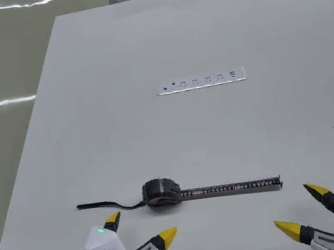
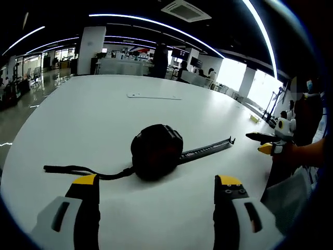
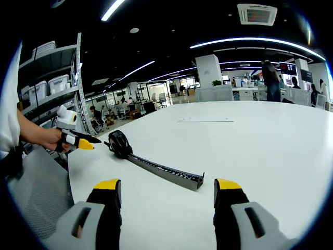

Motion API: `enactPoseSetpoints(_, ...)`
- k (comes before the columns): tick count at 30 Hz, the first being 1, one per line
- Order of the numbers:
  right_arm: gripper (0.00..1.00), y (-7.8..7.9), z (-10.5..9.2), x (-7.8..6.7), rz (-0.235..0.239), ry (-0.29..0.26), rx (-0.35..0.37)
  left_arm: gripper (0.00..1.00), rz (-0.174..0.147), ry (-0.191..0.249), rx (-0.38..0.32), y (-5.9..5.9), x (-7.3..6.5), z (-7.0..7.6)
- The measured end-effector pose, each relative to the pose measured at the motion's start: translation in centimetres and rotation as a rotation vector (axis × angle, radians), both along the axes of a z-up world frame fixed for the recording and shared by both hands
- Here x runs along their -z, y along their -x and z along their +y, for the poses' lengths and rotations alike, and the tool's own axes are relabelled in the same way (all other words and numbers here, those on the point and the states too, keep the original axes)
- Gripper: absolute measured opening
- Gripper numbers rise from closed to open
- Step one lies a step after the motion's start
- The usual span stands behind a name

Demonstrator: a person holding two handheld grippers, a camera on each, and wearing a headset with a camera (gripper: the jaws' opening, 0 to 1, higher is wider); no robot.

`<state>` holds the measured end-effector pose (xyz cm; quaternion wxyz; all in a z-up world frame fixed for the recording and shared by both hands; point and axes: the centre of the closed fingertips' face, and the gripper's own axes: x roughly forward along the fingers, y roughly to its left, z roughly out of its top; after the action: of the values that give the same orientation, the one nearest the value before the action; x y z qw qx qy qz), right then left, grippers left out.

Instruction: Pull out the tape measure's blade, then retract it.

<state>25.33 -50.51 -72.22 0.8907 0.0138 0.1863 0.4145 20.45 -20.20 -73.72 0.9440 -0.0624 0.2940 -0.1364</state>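
A black tape measure (image 1: pixel 161 192) lies on the white table (image 1: pixel 205 40), its blade (image 1: pixel 231 188) pulled out to the right and its wrist strap (image 1: pixel 103 205) trailing left. My left gripper (image 1: pixel 141 227) hovers open just in front of the case (image 2: pixel 156 151), touching nothing. My right gripper (image 1: pixel 313 207) is open near the blade's hooked end (image 3: pixel 196 182), a short way off it. The case shows farther back in the right gripper view (image 3: pixel 120 144), with the left gripper (image 3: pixel 78 141) beside it. The right gripper (image 2: pixel 270 143) appears at the right of the left gripper view.
A white power strip (image 1: pixel 202 81) lies flat on the table behind the tape measure. The table's left edge (image 1: pixel 31 143) drops to a greenish floor. Shelving and office desks stand in the background of the gripper views.
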Motion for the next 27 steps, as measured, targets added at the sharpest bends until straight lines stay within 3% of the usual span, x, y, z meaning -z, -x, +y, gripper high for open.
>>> enactPoseSetpoints(7, 0.73, -0.1, 0.5, 0.4, 0.001, 0.024, -0.034, 0.91, 0.005, 0.007, -0.036, -0.6, 0.0, 0.1)
enactPoseSetpoints(10, 0.73, -0.2, 0.5, 0.6, 0.003, 0.035, -0.046, 0.90, 0.008, -0.009, -0.035, -0.9, 0.1, -0.2)
enactPoseSetpoints(18, 0.72, -0.6, 0.5, 0.7, 0.003, 0.044, -0.057, 0.91, 0.005, 0.013, -0.061, -1.8, 0.0, -1.1)
enactPoseSetpoints(27, 0.72, -0.8, 0.5, 1.2, 0.006, 0.054, -0.068, 0.90, -0.008, -0.017, -0.063, -2.8, 0.0, -2.5)
